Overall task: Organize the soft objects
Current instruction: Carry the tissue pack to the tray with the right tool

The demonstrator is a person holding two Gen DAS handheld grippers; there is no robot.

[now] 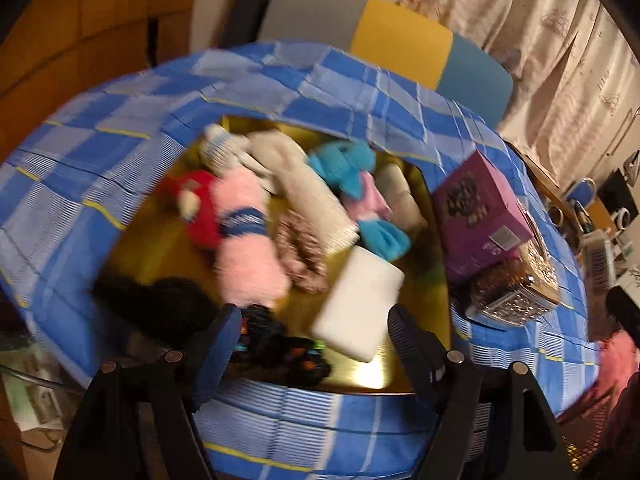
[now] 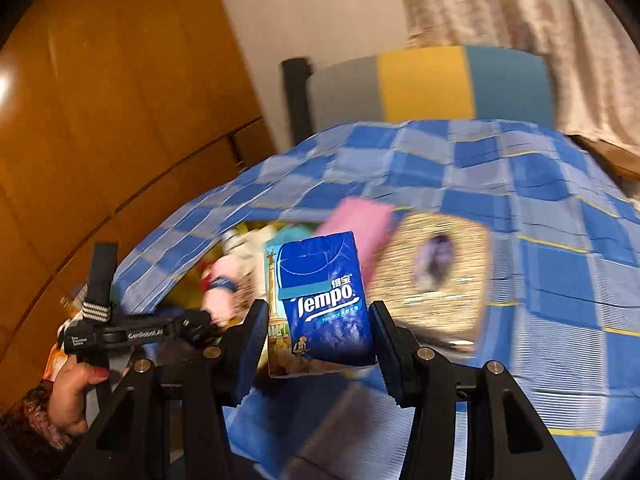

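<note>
Tempo tissue pack (image 2: 326, 300), blue, lower centre, clamped in right gripper (image 2: 318, 334); one pack. Left gripper (image 1: 314, 336) spread wide, empty, over gold tray (image 1: 160, 236): roughly eight blurred soft toys, one white sponge (image 1: 358, 304)

Motion blur smears the gold box (image 2: 430, 280) — its oval label unreadable.

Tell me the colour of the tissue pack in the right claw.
Dark blue tissue pack, white lettering; clearest in the right wrist view.
</note>
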